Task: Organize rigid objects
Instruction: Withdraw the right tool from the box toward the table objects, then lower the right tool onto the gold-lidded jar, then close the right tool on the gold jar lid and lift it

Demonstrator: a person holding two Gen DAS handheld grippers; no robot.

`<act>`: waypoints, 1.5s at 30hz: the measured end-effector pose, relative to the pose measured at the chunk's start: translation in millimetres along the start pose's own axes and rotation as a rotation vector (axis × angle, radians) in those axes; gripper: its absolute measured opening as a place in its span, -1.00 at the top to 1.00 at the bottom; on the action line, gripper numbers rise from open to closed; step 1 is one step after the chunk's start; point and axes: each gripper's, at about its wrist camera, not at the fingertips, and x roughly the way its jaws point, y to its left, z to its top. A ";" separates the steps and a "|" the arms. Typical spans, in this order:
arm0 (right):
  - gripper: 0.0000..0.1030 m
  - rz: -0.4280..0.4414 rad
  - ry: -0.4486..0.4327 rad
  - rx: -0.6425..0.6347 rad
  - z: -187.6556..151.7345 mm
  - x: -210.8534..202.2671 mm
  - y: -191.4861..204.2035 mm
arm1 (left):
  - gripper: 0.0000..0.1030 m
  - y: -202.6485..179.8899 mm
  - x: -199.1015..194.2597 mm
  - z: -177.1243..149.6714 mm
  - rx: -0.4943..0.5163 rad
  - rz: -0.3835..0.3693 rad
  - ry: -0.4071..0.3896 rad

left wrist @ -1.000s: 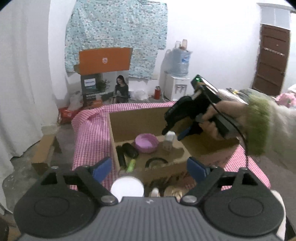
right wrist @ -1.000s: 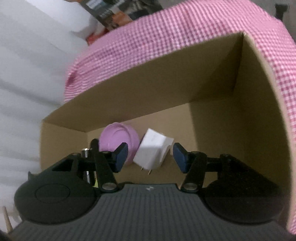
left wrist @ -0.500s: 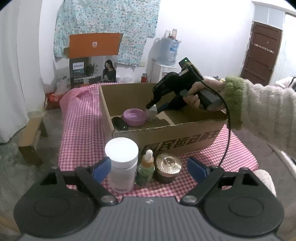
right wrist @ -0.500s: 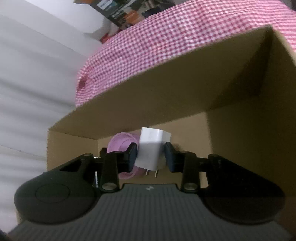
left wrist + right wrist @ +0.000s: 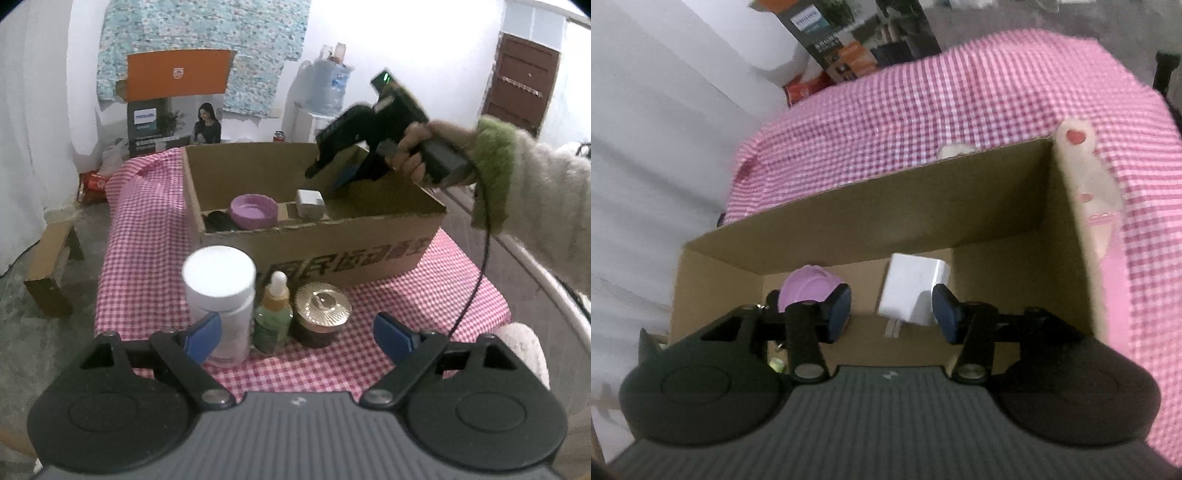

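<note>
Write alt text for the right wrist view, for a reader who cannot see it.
The right gripper hangs open over a cardboard box, its jaws having just opened off a white charger that now rests on the box floor. A pink bowl sits left of the charger, and the box stands on a pink checked cloth.

We see our left gripper (image 5: 295, 336) standing wide, nothing between its blue pads. Just beyond it, on the pink checked cloth (image 5: 147, 236), a white-capped jar (image 5: 220, 295), a green dropper bottle (image 5: 273, 314) and a gold-lidded jar (image 5: 322, 312) line up before the cardboard box (image 5: 332, 240). Inside it sit a purple bowl (image 5: 254, 211), a white charger (image 5: 309, 202) and something dark, perhaps a case. Our right gripper (image 5: 332, 173) hangs over the box, its pads clear of the charger.
</note>
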 end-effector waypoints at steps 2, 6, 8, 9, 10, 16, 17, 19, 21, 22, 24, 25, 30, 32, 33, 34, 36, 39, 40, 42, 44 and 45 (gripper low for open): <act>0.06 0.027 -0.032 -0.031 -11.3 -20.5 5.1 | -0.75 -7.1 4.9 -2.1 0.022 0.000 0.005; 0.02 0.106 -0.108 -0.116 -55.3 -77.5 19.0 | -0.74 -22.5 17.5 -7.5 0.089 0.009 0.019; -0.01 0.151 -0.137 -0.157 -84.2 -104.0 24.1 | -0.74 -29.9 24.7 -11.4 0.121 0.011 0.034; -0.01 0.170 -0.148 -0.178 -99.4 -116.8 24.9 | -0.74 -33.6 28.2 -13.7 0.137 0.010 0.041; -0.02 0.190 -0.160 -0.200 -116.7 -127.2 25.7 | -0.73 -37.1 32.2 -15.7 0.150 0.007 0.050; -0.02 0.224 -0.157 -0.245 -195.5 -131.6 26.0 | -0.69 -57.7 54.9 -26.1 0.225 0.022 0.072; -0.02 0.220 -0.151 -0.242 -205.6 -124.7 25.6 | -0.67 -60.6 59.2 -27.5 0.237 0.029 0.075; 0.01 0.211 -0.141 -0.227 -216.5 -107.9 20.8 | -0.59 -64.9 67.5 -29.9 0.257 0.041 0.076; 0.06 0.222 -0.124 -0.186 -222.5 -92.2 18.2 | -0.59 -66.3 75.4 -30.1 0.268 0.056 0.076; 0.08 0.242 -0.110 -0.148 -225.4 -78.2 14.6 | -0.59 -67.9 80.2 -30.3 0.276 0.070 0.077; 0.13 0.246 -0.105 -0.142 -224.3 -71.0 14.0 | -0.59 -69.0 87.4 -30.4 0.286 0.086 0.075; 0.15 0.249 -0.100 -0.138 -223.2 -64.7 13.8 | -0.59 -68.8 91.1 -30.7 0.287 0.092 0.077; 0.27 0.274 -0.050 -0.129 -208.8 -23.5 17.9 | -0.58 -65.6 104.9 -28.0 0.255 0.095 0.091; 0.28 0.278 -0.040 -0.130 -207.6 -20.1 19.2 | -0.58 -65.6 107.1 -26.0 0.247 0.094 0.089; 0.28 0.281 -0.033 -0.131 -206.2 -16.5 19.9 | -0.58 -66.0 107.7 -25.6 0.249 0.096 0.088; 0.28 0.278 -0.032 -0.135 -205.4 -15.5 20.9 | -0.58 -66.1 108.4 -25.4 0.251 0.098 0.088; 0.28 0.275 -0.030 -0.149 -203.9 -15.9 22.4 | -0.58 -65.7 109.2 -25.3 0.251 0.097 0.088; 0.28 0.273 -0.024 -0.154 -204.0 -17.9 21.2 | -0.58 -64.6 108.8 -25.0 0.249 0.082 0.086; 0.28 0.270 -0.023 -0.153 -204.7 -19.0 20.2 | -0.58 -65.3 108.8 -24.7 0.248 0.074 0.085; 0.28 0.260 -0.024 -0.150 -206.9 -22.2 16.7 | -0.58 -68.3 109.9 -23.3 0.253 0.058 0.084; 0.28 0.246 -0.028 -0.144 -208.8 -26.0 12.0 | -0.58 -74.2 111.2 -21.6 0.267 0.042 0.081; 0.27 0.240 -0.031 -0.139 -210.2 -28.0 9.2 | -0.58 -75.6 111.1 -21.5 0.274 0.033 0.082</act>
